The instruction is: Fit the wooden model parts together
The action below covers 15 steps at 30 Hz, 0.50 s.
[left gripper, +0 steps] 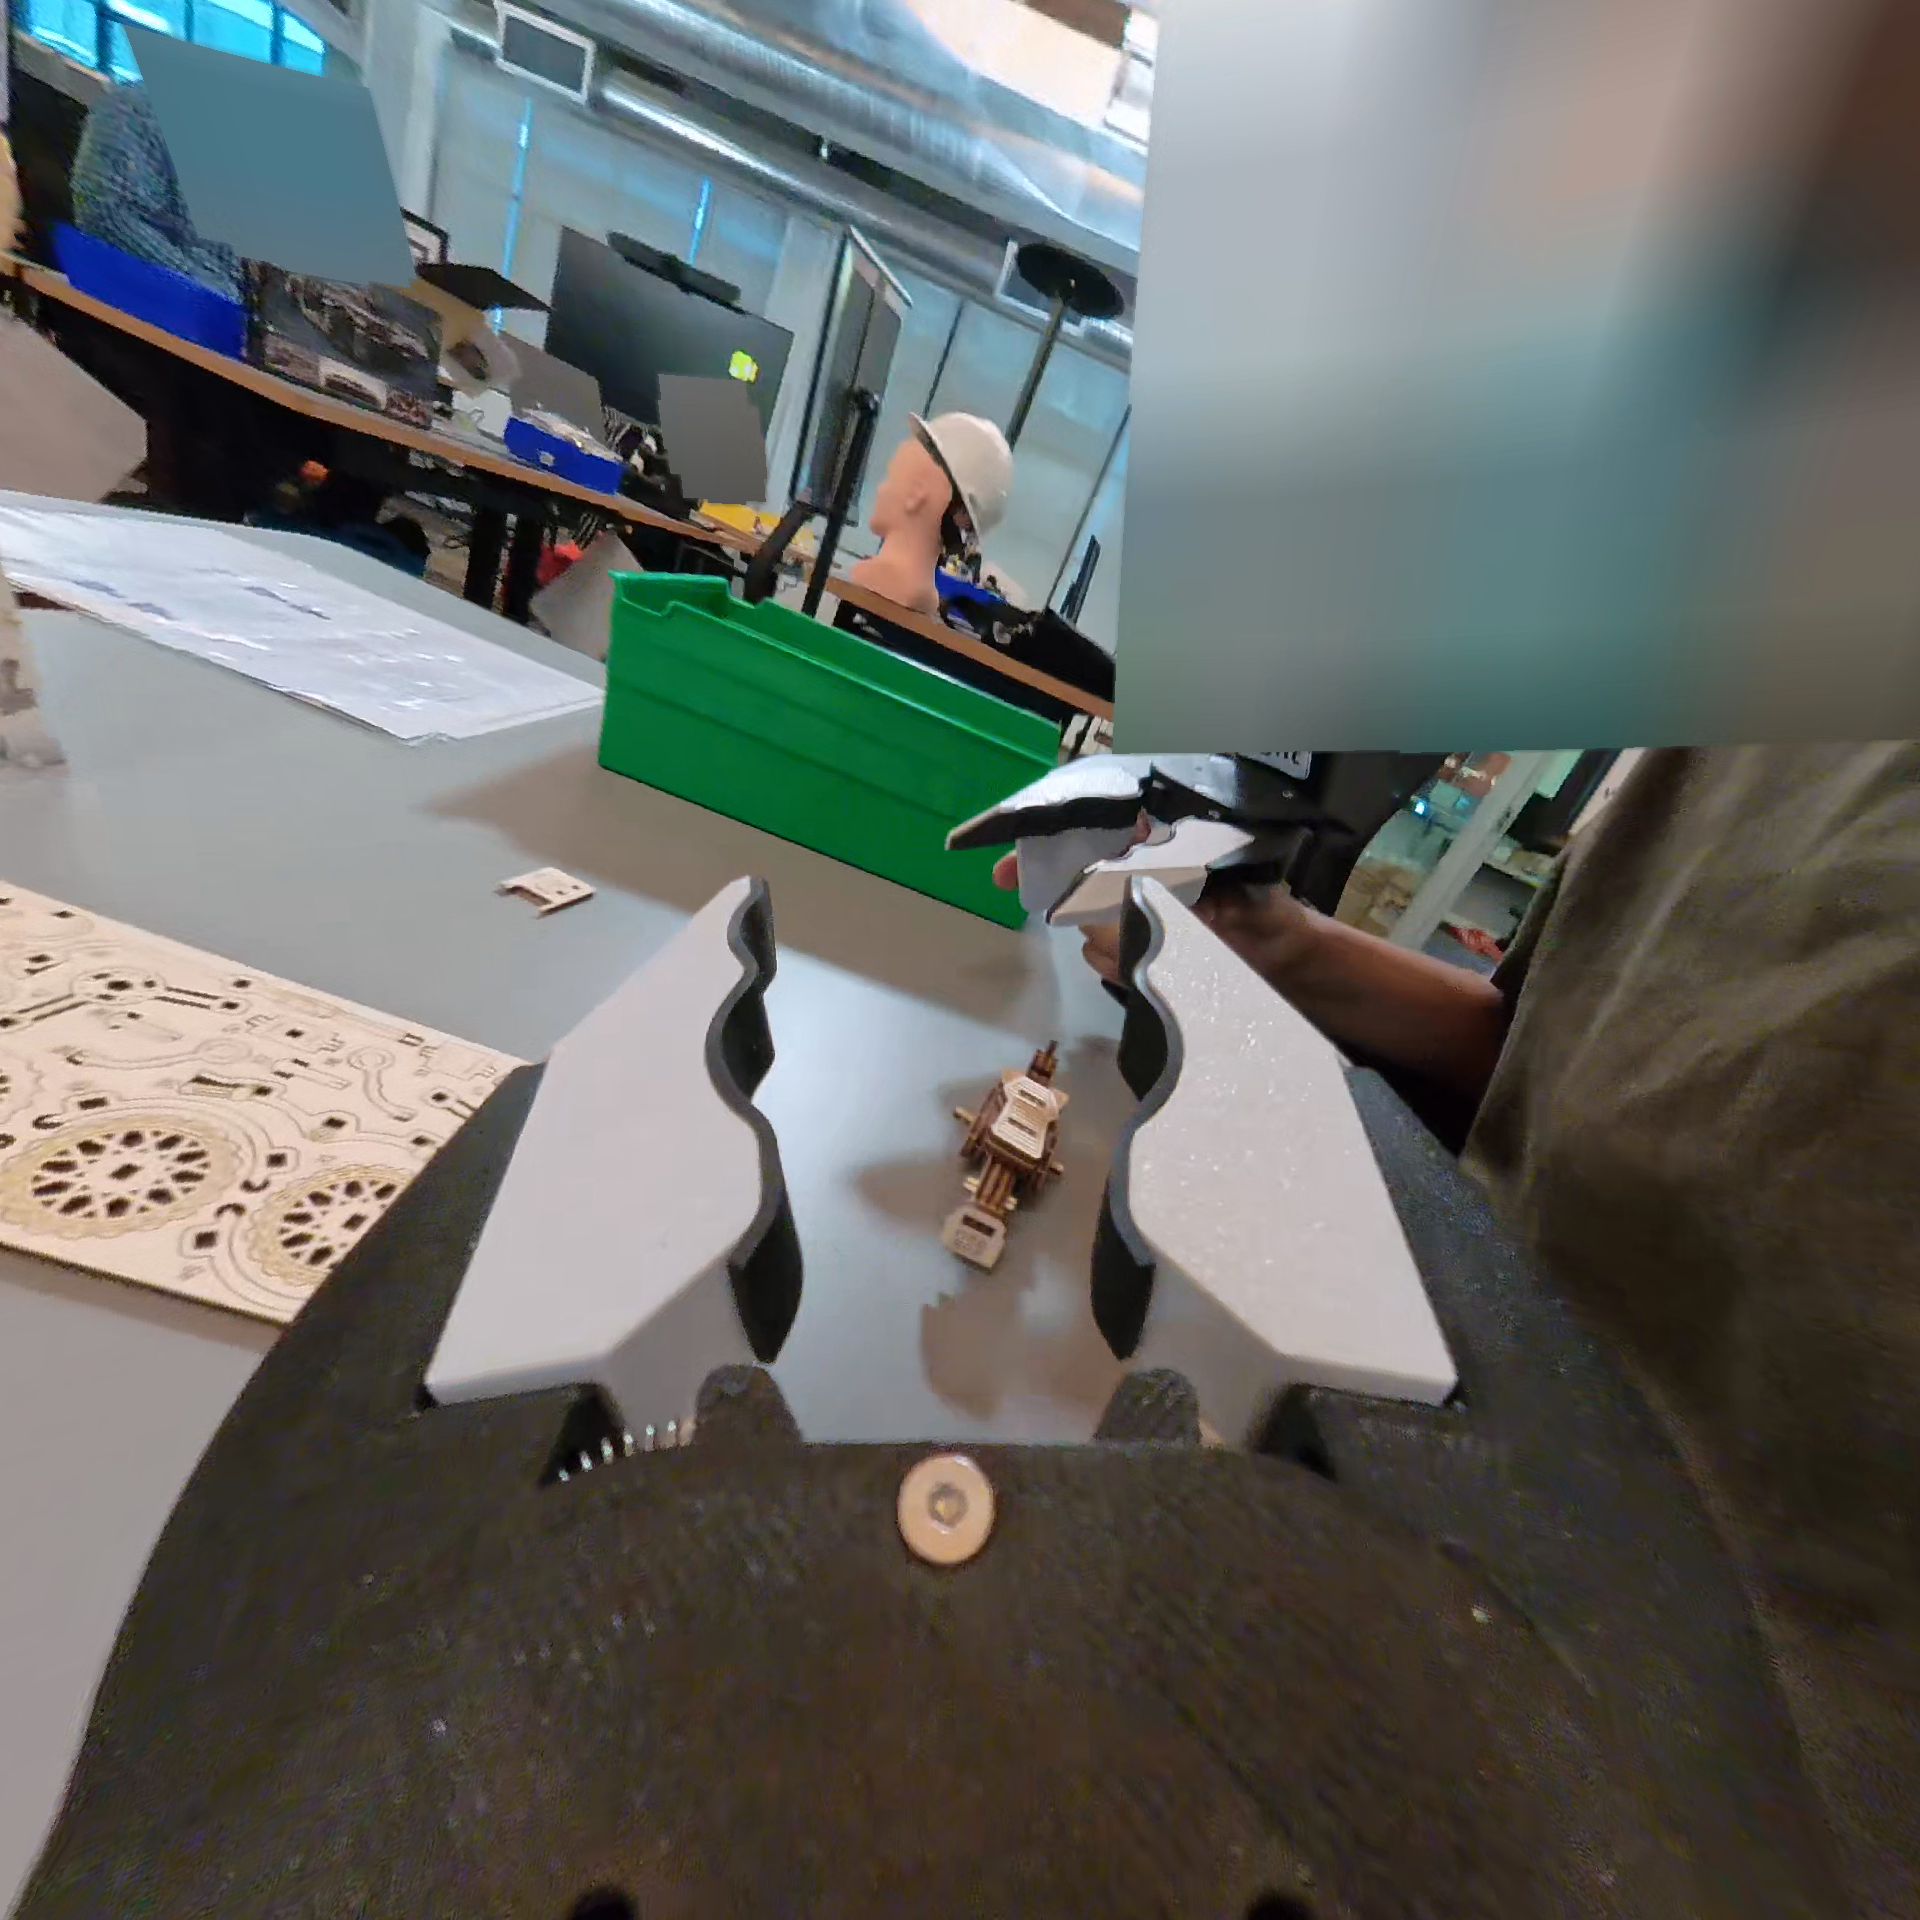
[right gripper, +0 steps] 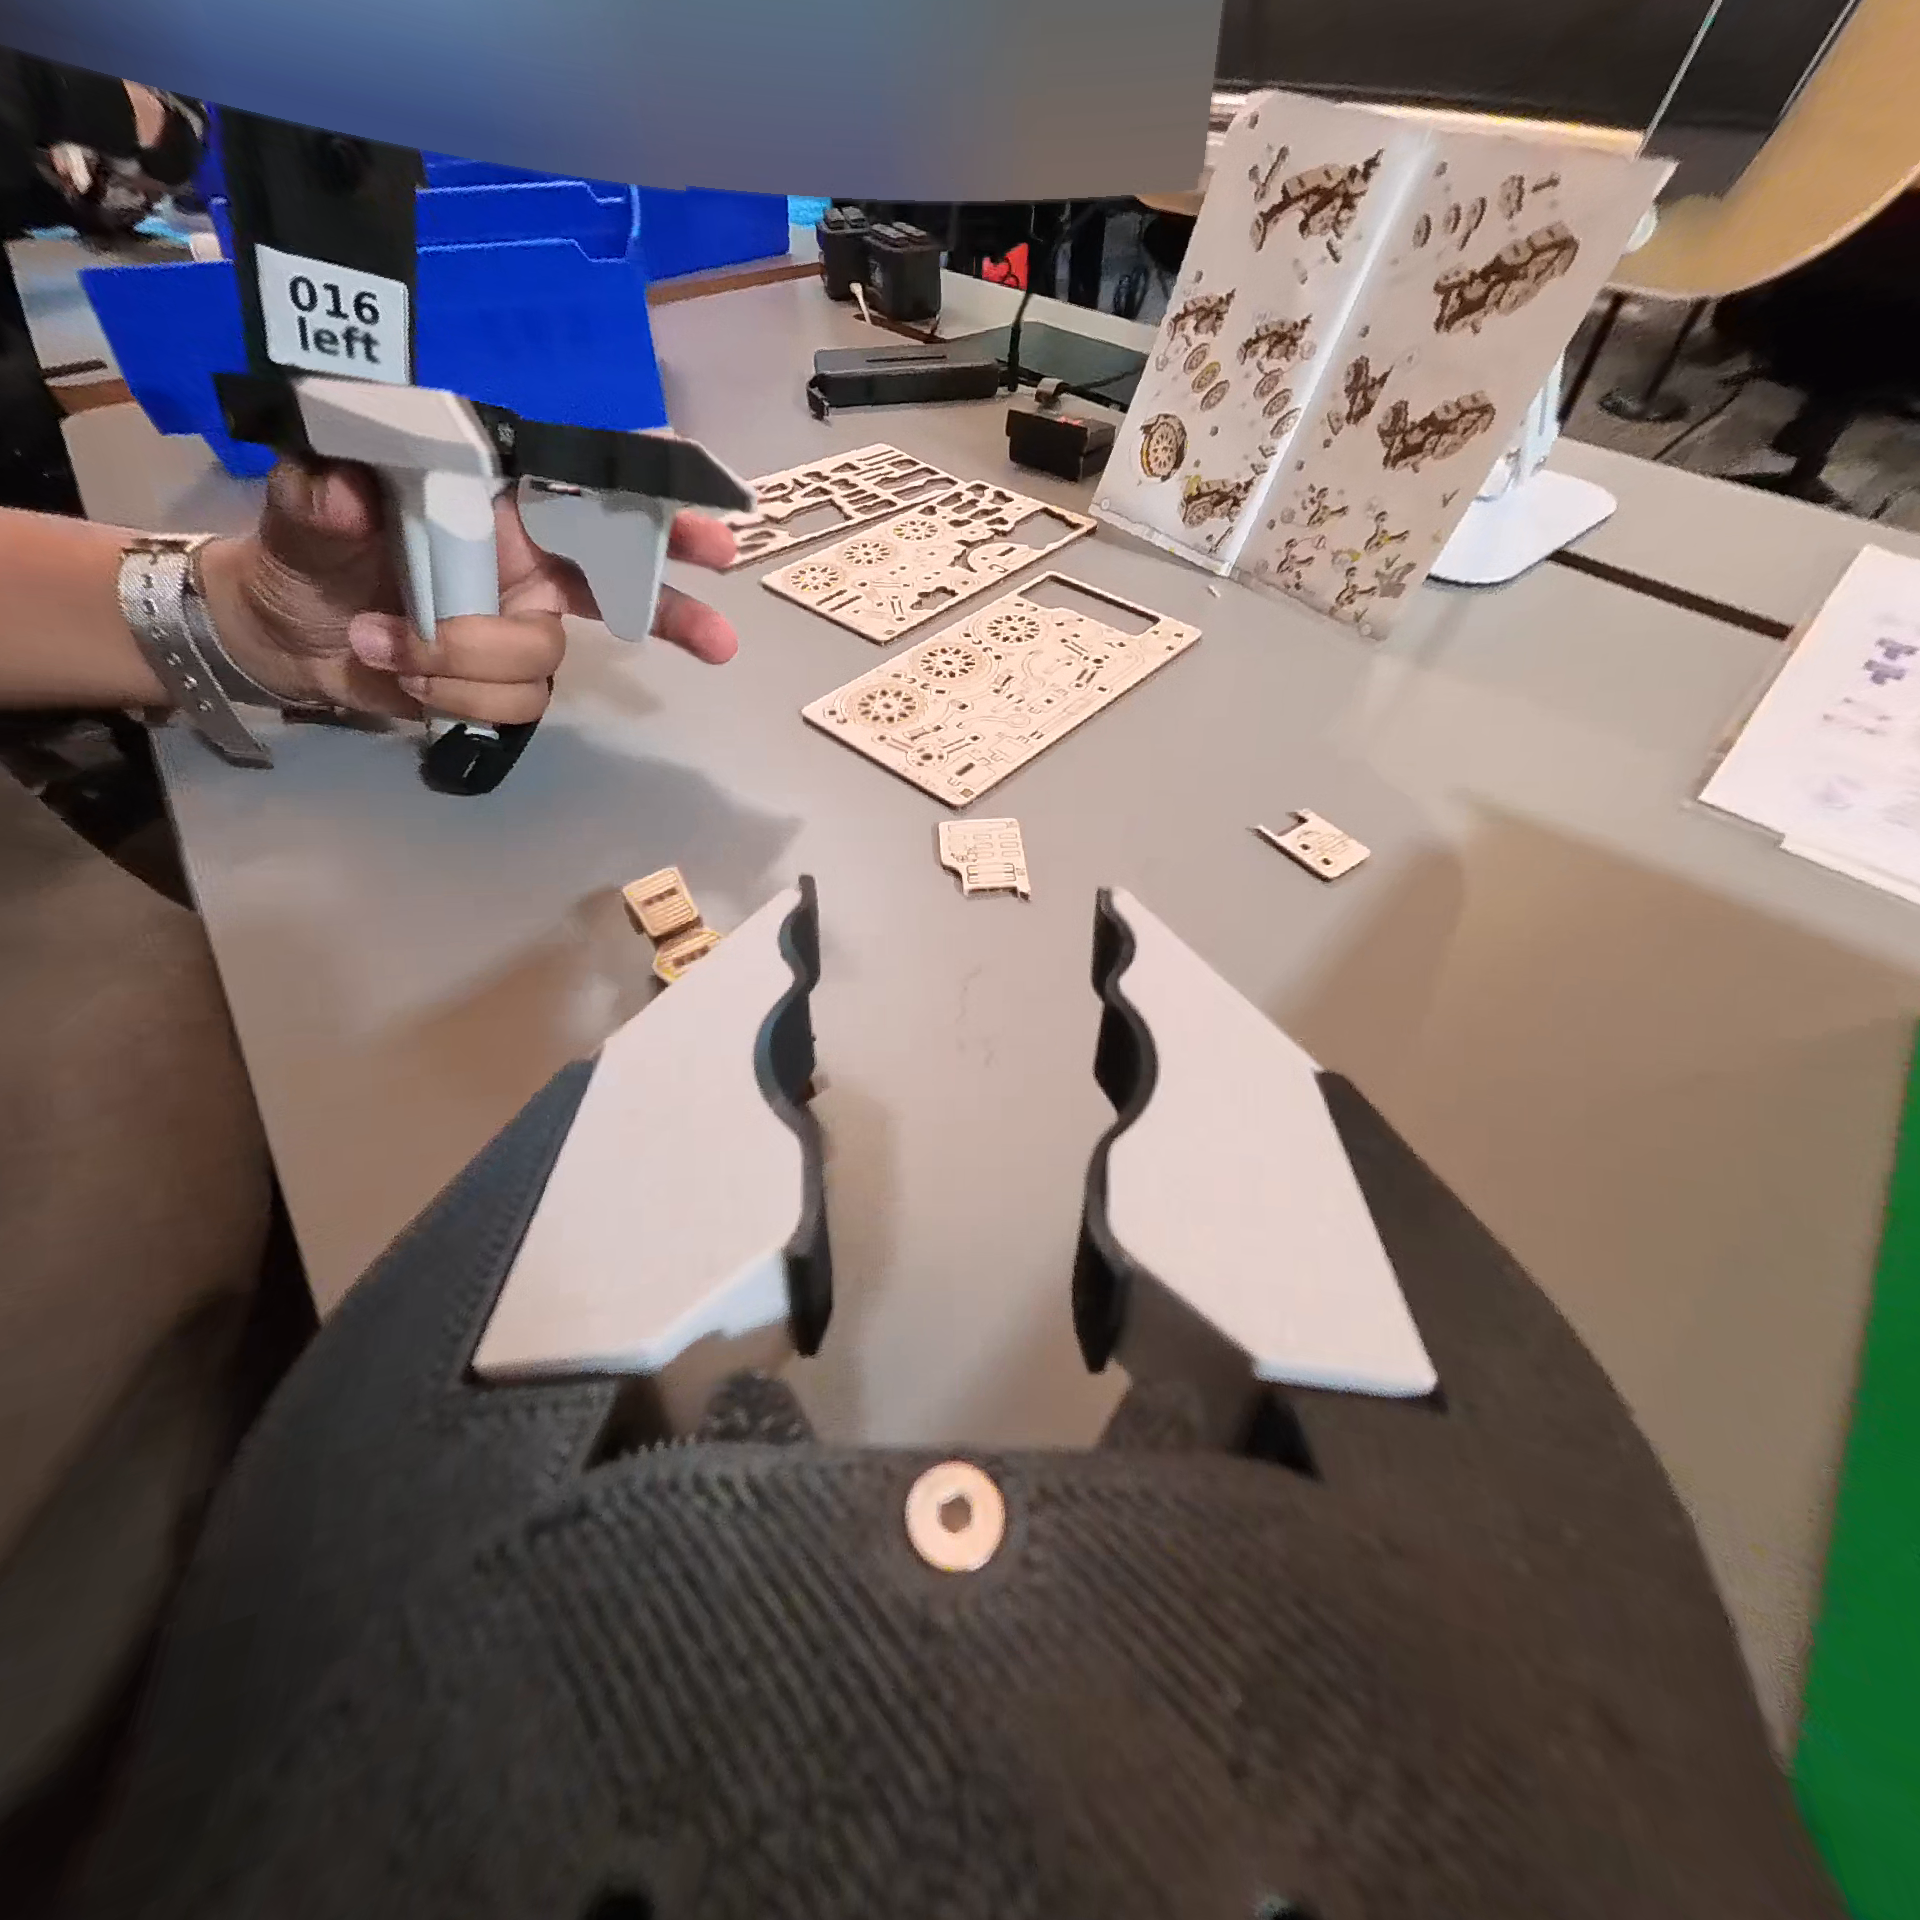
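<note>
Left gripper [left gripper: 951, 1122] is up off the grey table [left gripper: 312, 831], jaws spread wide, nothing between them, and framed right in that gap, lying on the tabletop, is the part-built wooden model [left gripper: 1006, 1153], a dark little assembly with pale slatted pieces already slotted on. Right gripper [right gripper: 956, 1101] is just as wide and just as empty, hovering over bare table with two loose cut-out parts ahead of it: a small slotted piece [right gripper: 985, 856] close in, and another flat piece [right gripper: 1314, 844] off to its right. The model also peeks out beside the right gripper's left finger (mostly hidden there). So some fitting is done, I'd say, but plenty is left: three wooden part sheets [right gripper: 997, 686] lie farther out with many pieces still in them, and the folded instruction sheet [right gripper: 1351, 353] stands behind. A green bin [left gripper: 821, 727] sits at the table's far side. Pose-wise, in the right wrist view the left hand [right gripper: 436, 623] grips its handle upright, a couple of fingers loosely extended, gripper level above the table.
</note>
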Available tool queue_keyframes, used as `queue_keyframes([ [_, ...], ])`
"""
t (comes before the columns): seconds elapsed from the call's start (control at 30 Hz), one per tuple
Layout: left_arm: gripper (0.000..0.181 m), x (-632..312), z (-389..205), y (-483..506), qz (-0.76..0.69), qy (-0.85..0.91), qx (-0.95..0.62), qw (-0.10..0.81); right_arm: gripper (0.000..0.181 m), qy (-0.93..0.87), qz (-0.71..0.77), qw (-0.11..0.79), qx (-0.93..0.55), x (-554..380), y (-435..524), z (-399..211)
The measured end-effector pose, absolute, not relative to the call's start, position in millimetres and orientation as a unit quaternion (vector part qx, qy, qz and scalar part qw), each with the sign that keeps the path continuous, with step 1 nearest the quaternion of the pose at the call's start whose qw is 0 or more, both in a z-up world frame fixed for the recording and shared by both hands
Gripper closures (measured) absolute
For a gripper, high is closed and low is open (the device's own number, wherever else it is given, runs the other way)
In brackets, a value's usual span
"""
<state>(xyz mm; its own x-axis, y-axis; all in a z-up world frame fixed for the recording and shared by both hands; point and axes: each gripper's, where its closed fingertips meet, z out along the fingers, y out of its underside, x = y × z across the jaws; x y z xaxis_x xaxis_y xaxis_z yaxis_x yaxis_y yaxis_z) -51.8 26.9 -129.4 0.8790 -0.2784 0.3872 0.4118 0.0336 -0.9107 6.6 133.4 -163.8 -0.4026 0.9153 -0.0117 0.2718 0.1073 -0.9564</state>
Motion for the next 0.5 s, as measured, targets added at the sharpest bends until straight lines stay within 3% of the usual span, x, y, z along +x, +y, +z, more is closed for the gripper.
queue_keyframes([
  [0.33,0.120,-97.1,-136.8,29.7,-0.288,-0.181,-0.610,0.716,0.135,-0.653,0.513,0.291,-0.475,-16.9,149.6,-172.6],
  [0.5,0.122,-73.3,-130.3,27.8,-0.333,-0.152,-0.603,0.709,0.142,-0.645,0.522,0.276,-0.484,-9.6,142.3,-170.2],
])
